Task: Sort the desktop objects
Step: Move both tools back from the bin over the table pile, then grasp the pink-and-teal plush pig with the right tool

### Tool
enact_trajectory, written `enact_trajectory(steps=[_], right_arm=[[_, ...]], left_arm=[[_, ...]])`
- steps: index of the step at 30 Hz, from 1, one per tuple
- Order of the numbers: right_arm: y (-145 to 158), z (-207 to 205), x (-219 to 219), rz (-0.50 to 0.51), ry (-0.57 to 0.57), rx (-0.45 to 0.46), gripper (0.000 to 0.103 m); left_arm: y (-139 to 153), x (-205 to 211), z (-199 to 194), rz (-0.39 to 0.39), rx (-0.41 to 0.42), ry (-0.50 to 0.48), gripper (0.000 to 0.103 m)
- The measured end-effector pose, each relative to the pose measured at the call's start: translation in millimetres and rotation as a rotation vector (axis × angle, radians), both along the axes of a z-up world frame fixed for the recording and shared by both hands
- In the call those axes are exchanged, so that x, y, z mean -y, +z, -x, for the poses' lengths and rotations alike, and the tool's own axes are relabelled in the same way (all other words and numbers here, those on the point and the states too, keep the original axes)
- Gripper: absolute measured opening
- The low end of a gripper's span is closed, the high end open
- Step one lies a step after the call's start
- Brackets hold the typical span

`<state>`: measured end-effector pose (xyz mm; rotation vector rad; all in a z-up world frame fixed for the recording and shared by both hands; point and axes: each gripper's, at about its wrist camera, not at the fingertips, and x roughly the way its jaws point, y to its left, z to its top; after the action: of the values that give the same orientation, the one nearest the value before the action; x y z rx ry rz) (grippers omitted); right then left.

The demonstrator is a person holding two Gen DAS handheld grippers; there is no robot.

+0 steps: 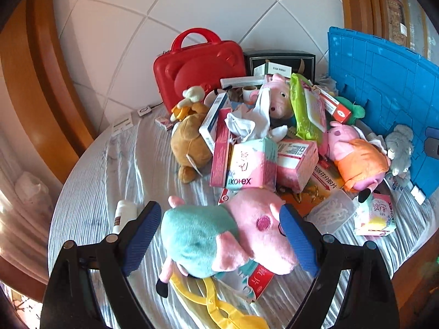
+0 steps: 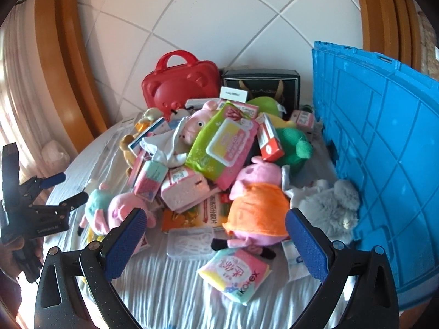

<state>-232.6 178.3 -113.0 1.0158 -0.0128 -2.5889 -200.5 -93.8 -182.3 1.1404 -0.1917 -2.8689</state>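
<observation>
Here, heap of toys and boxes on table (image 1: 90, 170), blue crate (image 1: 384, 104) at its right edge. Left gripper (image 1: 223, 238) fingers spread wide either side of pink pig plush in teal dress (image 1: 219, 235), well left of crate, pads not pressing. Right gripper (image 2: 216, 246) fingers wide apart, empty, before pig plush in orange dress (image 2: 258, 213), nearer crate.

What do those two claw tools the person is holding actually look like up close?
Both are alike: the left gripper and right gripper each have two black plastic arms with round metal pivot pins, ending in fingers faced with blue, finely textured pads. Seen from the side, the left one's black body carries small white lettering.
</observation>
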Motion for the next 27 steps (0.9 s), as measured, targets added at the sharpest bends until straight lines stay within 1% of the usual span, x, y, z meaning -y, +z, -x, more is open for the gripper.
enact_trajectory(steps=[2, 4, 7, 9, 11, 14, 18, 21, 23, 27], right_arm=[[-4.6, 4.2, 11.5, 0.004, 0.042, 0.014, 0.103], [-10.0, 8.1, 27.2, 0.025, 0.095, 0.034, 0.103], [-18.5, 11.2, 59.5, 0.018, 0.192, 0.041, 0.103], [-26.7, 10.8, 81.8, -0.003, 0.257, 0.038, 0.103], [-37.6, 12.8, 103.3, -0.010, 0.315, 0.061, 0.103], [-53.9, 16.0, 130.1, -0.008, 0.367, 0.092, 0.103], [-80.1, 27.5, 160.2, -0.039, 0.391, 0.149, 0.103], [-100.5, 38.1, 176.3, -0.079, 0.391, 0.194, 0.102], [-111.7, 45.1, 183.2, -0.093, 0.383, 0.223, 0.102], [-128.6, 56.9, 192.3, -0.107, 0.353, 0.268, 0.102]], left_arm=[[-1.8, 1.6, -4.1, 0.006, 0.000, 0.016, 0.089], [-2.9, 3.2, -8.5, 0.033, 0.001, 0.027, 0.089], [-5.0, 13.6, -16.6, 0.051, 0.005, 0.054, 0.089], [-9.1, 25.3, -22.6, 0.051, 0.019, 0.078, 0.089], [-14.6, 37.2, -27.2, 0.049, 0.035, 0.100, 0.089], [-26.1, 51.7, -31.4, 0.045, 0.065, 0.114, 0.089], [-44.3, 63.3, -30.9, 0.057, 0.091, 0.085, 0.089], [-58.9, 74.4, -22.7, 0.018, 0.105, 0.049, 0.089], [-67.8, 79.8, -13.7, 0.006, 0.109, 0.022, 0.089], [-82.0, 83.5, 7.6, -0.013, 0.126, -0.073, 0.089]])
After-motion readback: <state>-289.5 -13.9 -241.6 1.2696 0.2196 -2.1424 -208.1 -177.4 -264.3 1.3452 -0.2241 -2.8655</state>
